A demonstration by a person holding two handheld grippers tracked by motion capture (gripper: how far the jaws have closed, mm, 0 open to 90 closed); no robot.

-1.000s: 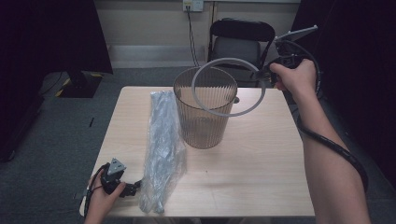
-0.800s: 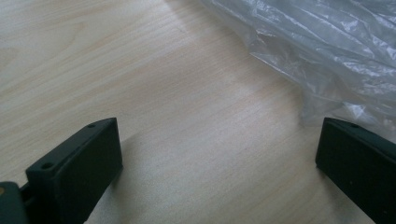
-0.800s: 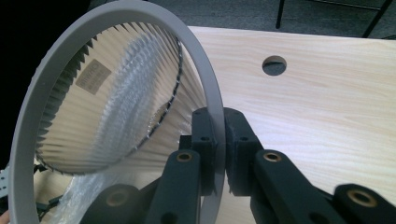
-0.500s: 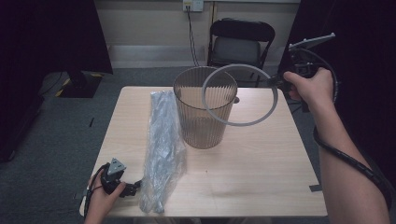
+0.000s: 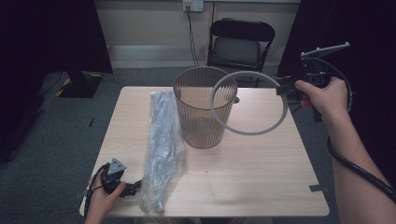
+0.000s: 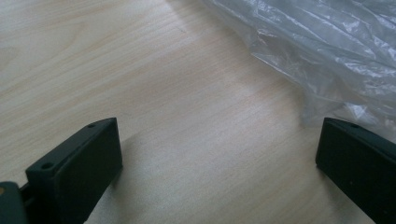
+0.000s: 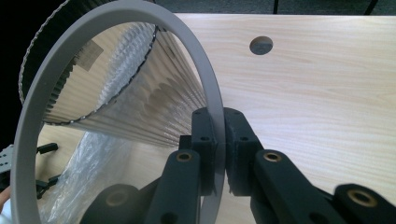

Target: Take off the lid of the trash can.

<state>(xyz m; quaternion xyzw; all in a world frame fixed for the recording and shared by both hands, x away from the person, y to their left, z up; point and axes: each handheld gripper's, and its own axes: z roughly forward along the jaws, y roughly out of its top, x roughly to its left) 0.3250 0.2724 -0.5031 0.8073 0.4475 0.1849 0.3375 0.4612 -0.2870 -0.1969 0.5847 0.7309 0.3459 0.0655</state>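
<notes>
- Grey plastic ring [image 5: 248,103] sits clamped in my right hand-held gripper [image 5: 286,88]; in the right gripper view the two black jaws pinch the ring's [image 7: 116,28] band edge-on, pads tight against both faces.
- From that right hand-held gripper [image 7: 218,144], the ring hangs out to the left in the air, tilted, with its far side over the rim of the ribbed translucent wastebasket [image 5: 203,109].
- The wastebasket stands upright on the counter [image 5: 261,172], just past the ring from my right hand-held gripper and lower down.
- My left hand-held gripper [image 5: 135,186] rests at the near left corner of the counter, its jaws spread wide with nothing between them, bare wood under the gap.
- A crumpled clear plastic bag [image 5: 163,144] lies stretched along the counter just beside my left hand-held gripper; in the left gripper view its edge [image 6: 327,51] reaches right up to one jaw, and I cannot tell whether they touch.
- Beyond the counter, a black folding chair [image 5: 240,44] stands against the wall.
</notes>
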